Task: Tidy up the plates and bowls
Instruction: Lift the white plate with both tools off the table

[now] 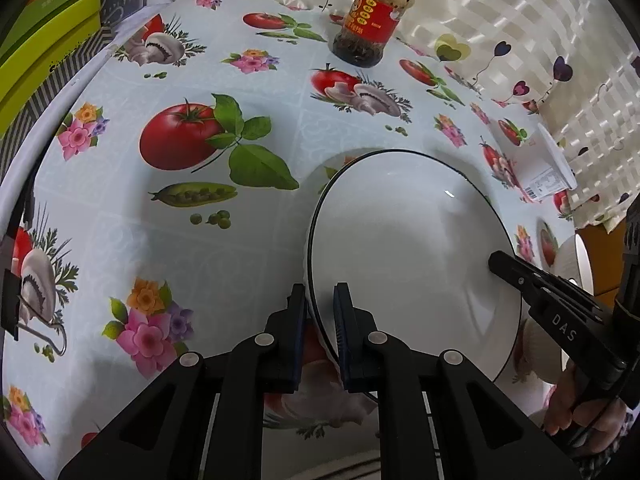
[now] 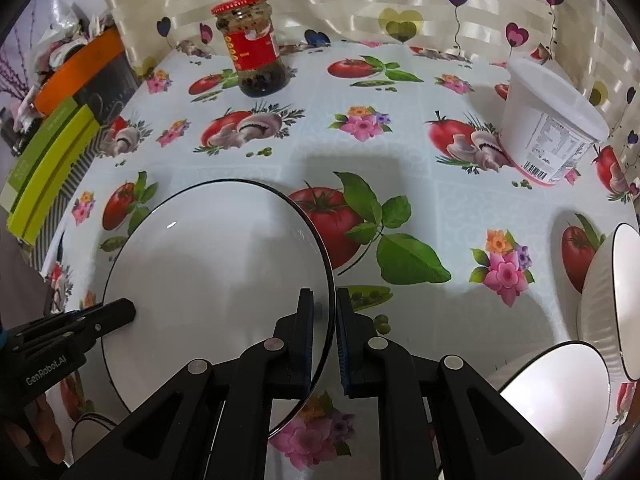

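A white plate (image 1: pixel 408 248) (image 2: pixel 216 264) with a thin black rim is held between both grippers over the flowered tablecloth. My left gripper (image 1: pixel 320 296) is shut on the plate's left rim, and its tip (image 2: pixel 128 310) shows at the plate's left edge in the right wrist view. My right gripper (image 2: pixel 324 300) is shut on the opposite rim, and its tip (image 1: pixel 496 264) reaches in from the right in the left wrist view. A ribbed white bowl (image 2: pixel 600 300) (image 1: pixel 576 264) stands at the right, with another white bowl (image 2: pixel 560 400) in front of it.
A red-lidded jar (image 1: pixel 372 20) (image 2: pixel 252 48) stands at the back of the table. A white plastic tub (image 2: pixel 548 128) (image 1: pixel 552 168) sits at the back right. Green boxes (image 1: pixel 52 40) (image 2: pixel 48 168) line the left edge. A curtain hangs behind.
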Motion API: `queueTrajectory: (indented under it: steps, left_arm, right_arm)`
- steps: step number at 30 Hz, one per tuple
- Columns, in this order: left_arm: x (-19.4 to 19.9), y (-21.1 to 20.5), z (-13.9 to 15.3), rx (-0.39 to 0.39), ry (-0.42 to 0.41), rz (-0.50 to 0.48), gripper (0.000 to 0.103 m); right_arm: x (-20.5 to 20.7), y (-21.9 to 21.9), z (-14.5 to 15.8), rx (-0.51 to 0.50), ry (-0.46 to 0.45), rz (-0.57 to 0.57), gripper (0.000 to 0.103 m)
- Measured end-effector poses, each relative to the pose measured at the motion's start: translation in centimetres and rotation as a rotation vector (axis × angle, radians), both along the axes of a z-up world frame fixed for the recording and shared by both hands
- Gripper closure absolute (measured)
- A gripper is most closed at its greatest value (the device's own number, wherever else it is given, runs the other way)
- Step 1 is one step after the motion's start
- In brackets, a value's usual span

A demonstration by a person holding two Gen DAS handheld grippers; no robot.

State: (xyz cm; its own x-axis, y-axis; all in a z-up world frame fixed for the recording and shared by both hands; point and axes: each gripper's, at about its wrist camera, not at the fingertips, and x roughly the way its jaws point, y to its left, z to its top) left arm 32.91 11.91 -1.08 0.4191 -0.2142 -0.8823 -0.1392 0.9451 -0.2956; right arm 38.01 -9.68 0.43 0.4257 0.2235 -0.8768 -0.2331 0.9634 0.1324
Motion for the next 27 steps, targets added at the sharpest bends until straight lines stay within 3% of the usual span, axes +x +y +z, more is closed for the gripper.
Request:
queueTrajectory:
  steps: [14, 27]
  left_arm:
    - [-2.8, 0.3, 3.7, -0.007, -0.064, 0.004, 0.09]
    - [-8.1, 0.7, 5.9, 0.01, -0.103, 0.024, 0.09]
  right_arm:
    - [-3.3, -0.4, 3.9, 0.038, -0.063, 0.007, 0.092]
    - [-9.5, -0.1, 6.4, 0.067, -0.092, 0.037, 0.092]
